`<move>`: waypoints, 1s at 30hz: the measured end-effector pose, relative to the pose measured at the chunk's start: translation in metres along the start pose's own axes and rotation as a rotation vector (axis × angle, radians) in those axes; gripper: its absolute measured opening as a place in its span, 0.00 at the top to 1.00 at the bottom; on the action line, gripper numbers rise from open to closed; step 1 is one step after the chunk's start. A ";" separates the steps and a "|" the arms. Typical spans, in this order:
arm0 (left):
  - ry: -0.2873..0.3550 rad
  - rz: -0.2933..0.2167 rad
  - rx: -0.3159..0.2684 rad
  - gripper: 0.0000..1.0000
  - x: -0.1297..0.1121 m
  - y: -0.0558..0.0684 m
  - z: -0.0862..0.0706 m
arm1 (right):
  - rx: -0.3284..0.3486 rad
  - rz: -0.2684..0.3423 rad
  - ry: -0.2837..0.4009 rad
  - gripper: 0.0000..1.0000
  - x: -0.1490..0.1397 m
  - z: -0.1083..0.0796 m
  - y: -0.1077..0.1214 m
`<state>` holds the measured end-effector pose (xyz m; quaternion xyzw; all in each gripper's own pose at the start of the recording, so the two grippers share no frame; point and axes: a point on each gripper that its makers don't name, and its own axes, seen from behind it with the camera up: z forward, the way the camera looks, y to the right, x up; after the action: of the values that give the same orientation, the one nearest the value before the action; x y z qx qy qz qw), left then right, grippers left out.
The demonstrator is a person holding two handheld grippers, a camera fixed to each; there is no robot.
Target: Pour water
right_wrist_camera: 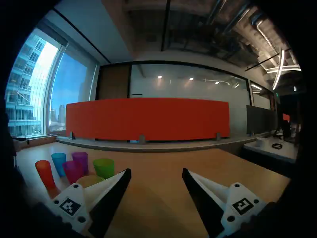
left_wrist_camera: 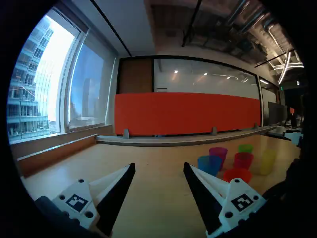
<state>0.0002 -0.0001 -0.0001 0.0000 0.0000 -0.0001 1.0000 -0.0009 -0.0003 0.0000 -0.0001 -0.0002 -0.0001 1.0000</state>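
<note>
Plastic cups (left_wrist_camera: 243, 160) in six colours stand in a tight group on the wooden table (left_wrist_camera: 150, 152), ahead and to the right of the left gripper (left_wrist_camera: 159, 166). In the right gripper view the same group is low on the left, just beside the left finger of the right gripper (right_wrist_camera: 156, 171). Both pairs of fingers are spread wide and have hold of nothing.

I judge that the task is at its very start, as no cup is picked up yet. The next move, I think, calls for bringing one gripper to a cup at the edge of the group, so that the fingers close on it without pushing its neighbours.

I cannot tell which cup has water in it, because they are too small to read. The yellow cup (right_wrist_camera: 89, 181) is partly hidden behind the finger.
</note>
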 end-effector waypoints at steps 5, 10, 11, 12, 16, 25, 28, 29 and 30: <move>0.000 0.000 0.000 0.10 0.000 0.000 -0.001 | 0.001 0.000 0.000 0.00 0.000 0.000 -0.001; 0.001 -0.001 0.000 0.10 0.001 0.000 -0.002 | 0.001 -0.001 0.001 0.00 0.000 0.001 0.000; 0.001 -0.001 -0.001 0.10 0.001 0.000 -0.002 | 0.001 -0.002 0.002 0.00 0.000 0.001 0.000; 0.002 0.000 -0.002 0.10 0.001 0.000 -0.002 | 0.002 -0.002 0.000 0.00 0.000 0.000 0.000; 0.007 0.005 -0.011 0.10 0.006 0.002 -0.002 | 0.005 -0.004 -0.010 0.00 -0.001 0.000 -0.002; 0.005 -0.032 -0.025 0.10 0.026 0.004 0.001 | 0.027 -0.010 -0.010 0.00 0.023 0.002 -0.008; -0.006 -0.038 -0.024 0.10 0.030 0.003 0.003 | 0.038 -0.013 -0.010 0.00 0.035 0.003 -0.010; -0.010 -0.039 -0.023 0.10 0.031 0.003 0.003 | 0.042 -0.015 -0.010 0.00 0.039 0.003 -0.011; -0.013 -0.039 -0.022 0.10 0.033 0.003 0.004 | 0.044 -0.014 -0.010 0.00 0.043 0.003 -0.011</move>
<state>0.0329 0.0027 0.0039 -0.0111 -0.0065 -0.0194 0.9997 0.0422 -0.0113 0.0033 0.0220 -0.0051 -0.0070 0.9997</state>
